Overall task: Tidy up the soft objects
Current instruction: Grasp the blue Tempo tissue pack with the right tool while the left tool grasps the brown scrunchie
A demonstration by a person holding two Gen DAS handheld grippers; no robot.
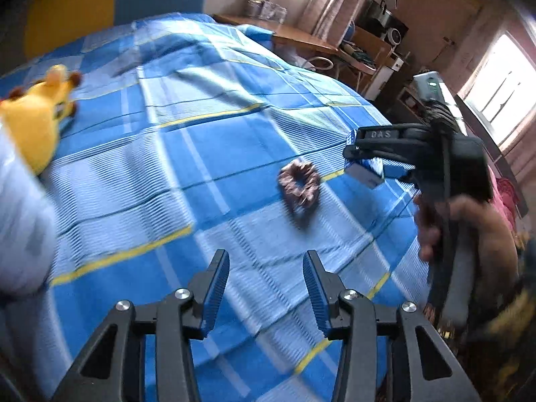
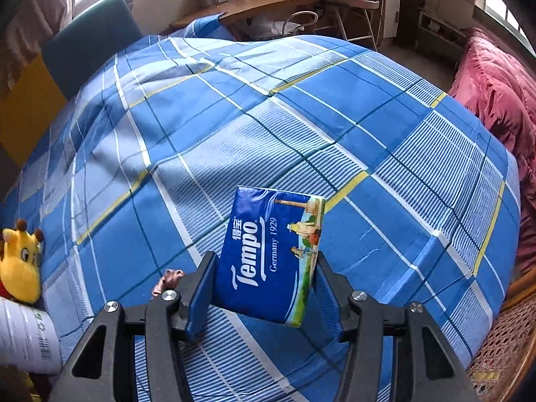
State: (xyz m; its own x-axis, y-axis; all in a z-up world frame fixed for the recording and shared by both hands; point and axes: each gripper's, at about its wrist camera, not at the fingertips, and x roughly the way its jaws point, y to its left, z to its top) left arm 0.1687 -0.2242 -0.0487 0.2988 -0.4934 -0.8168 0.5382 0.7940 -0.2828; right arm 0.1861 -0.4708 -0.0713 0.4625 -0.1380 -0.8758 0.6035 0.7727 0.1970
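In the right wrist view my right gripper (image 2: pixel 264 261) is shut on a blue Tempo tissue pack (image 2: pixel 271 254), held above the blue checked bedspread (image 2: pixel 385 154). The left wrist view shows that same pack (image 1: pixel 366 169) in the right gripper (image 1: pixel 363 149) at the right. My left gripper (image 1: pixel 266 261) hovers over the bedspread (image 1: pixel 174 154) with its jaws apart and nothing between them. A brown scrunchie (image 1: pixel 299 182) lies on the bed ahead of it; its edge (image 2: pixel 169 279) peeks out beside my right gripper's left finger. A yellow giraffe plush lies at far left (image 1: pixel 37 114) (image 2: pixel 20 268).
A white soft pack (image 1: pixel 23 221) (image 2: pixel 26 338) lies at the left bed edge by the plush. A pink quilt (image 2: pixel 495 107) lies to the right of the bed. A wooden desk (image 2: pixel 254 6) and shelves stand behind it. A person's hand (image 1: pixel 469 227) holds the right gripper.
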